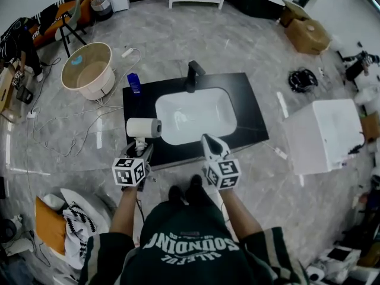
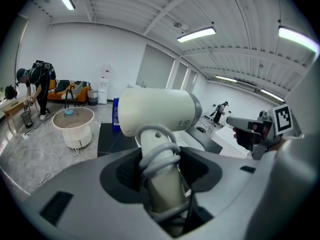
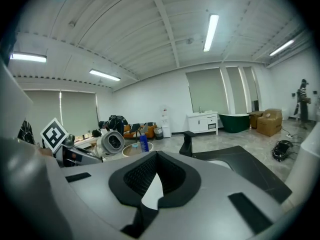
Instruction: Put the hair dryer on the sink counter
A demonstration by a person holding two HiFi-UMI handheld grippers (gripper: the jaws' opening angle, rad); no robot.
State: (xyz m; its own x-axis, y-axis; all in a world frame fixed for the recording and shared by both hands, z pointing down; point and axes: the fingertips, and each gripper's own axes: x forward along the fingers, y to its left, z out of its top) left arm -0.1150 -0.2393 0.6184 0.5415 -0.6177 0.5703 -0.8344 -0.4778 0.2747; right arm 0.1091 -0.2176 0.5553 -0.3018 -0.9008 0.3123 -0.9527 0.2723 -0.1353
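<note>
A white hair dryer stands upright above the front left of the black sink counter. My left gripper is shut on its handle, around which the grey cord is wound. In the left gripper view the dryer's barrel lies crosswise above the jaws of the left gripper. My right gripper hovers over the counter's front edge, near the white basin. In the right gripper view the right gripper is shut with nothing in it, and the dryer shows at the left.
A black faucet stands behind the basin and a blue bottle at the counter's back left corner. A round white tub and loose cables lie on the floor to the left. A white box stands to the right.
</note>
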